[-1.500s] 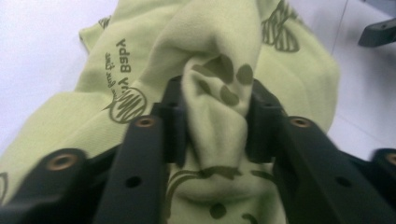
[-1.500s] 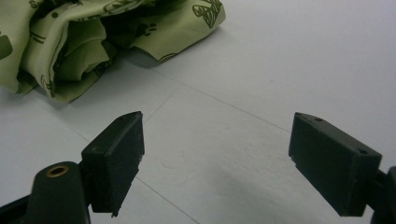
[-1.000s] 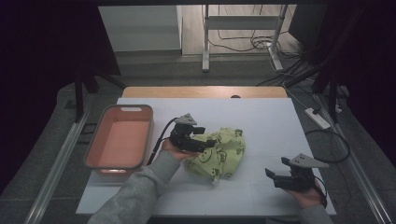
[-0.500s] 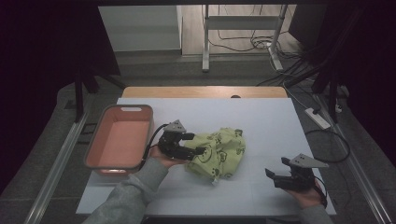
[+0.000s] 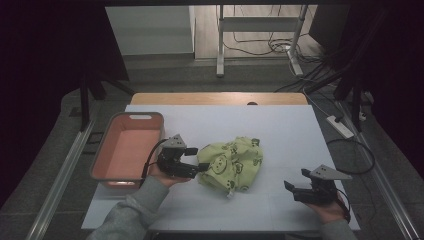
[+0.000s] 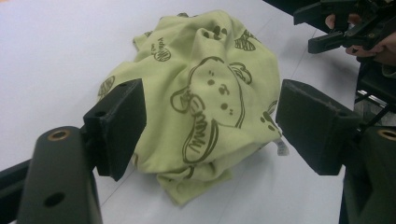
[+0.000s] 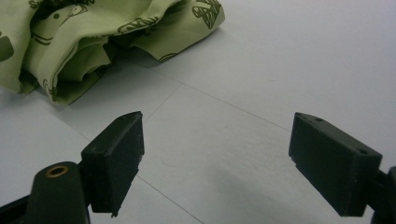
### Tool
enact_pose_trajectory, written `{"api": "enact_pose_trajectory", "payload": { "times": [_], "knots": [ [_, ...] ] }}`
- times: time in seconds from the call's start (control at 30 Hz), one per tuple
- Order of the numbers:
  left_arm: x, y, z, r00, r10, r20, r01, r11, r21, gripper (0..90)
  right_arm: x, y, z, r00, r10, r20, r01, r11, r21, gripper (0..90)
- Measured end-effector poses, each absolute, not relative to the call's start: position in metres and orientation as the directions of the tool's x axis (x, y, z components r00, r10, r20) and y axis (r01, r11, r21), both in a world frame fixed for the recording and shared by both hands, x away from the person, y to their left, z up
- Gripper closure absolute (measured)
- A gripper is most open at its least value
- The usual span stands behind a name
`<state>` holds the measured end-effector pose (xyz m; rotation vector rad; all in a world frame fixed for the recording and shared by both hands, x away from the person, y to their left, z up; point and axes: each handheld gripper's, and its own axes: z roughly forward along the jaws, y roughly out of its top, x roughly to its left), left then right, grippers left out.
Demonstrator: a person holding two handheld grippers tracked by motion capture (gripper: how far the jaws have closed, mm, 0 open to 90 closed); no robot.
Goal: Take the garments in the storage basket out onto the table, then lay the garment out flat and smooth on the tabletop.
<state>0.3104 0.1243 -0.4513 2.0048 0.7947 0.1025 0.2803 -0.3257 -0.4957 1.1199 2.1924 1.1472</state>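
A crumpled light-green cloth (image 5: 232, 162) printed with cartoon dogs lies in a heap at the middle of the white table. My left gripper (image 5: 199, 161) rests at the cloth's left edge and points right at it. In the left gripper view its jaws (image 6: 212, 126) stand wide open, with the cloth (image 6: 205, 93) just ahead of the pads and untouched. Near the table's front right, my right gripper (image 5: 296, 179) is held low. Its jaws (image 7: 215, 154) are open over bare table, and the cloth (image 7: 70, 37) lies ahead to the left.
A salmon-pink tub (image 5: 135, 116) stands at the table's left edge, close behind my left hand. The table top (image 5: 280, 130) is bare to the right of and behind the cloth. The right gripper (image 6: 345, 23) shows at the top right of the left gripper view.
My left gripper has drawn back to the left, from over the cloth to its left edge, jaws still open. The right gripper and the cloth have stayed where they were.
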Motion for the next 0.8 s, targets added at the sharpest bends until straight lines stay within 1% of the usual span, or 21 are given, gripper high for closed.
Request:
{"api": "enact_pose_trajectory", "payload": {
  "times": [0.33, 0.8],
  "knots": [
    [0.3079, 0.1324, -0.4544, 0.773, 0.585, -0.245, 0.502, -0.329, 0.8, 25.3, 0.2823, -0.3239, -0.496, -0.592, 0.806, -0.002, 0.459, 0.34, 0.821, 18.8],
    [0.3081, 0.134, -0.4569, 0.771, 0.589, -0.245, 0.5, -0.32, 0.805, 25.4, 0.2802, -0.3253, -0.4941, -0.592, 0.806, -0.007, 0.446, 0.335, 0.83, 18.8]
  ]
}}
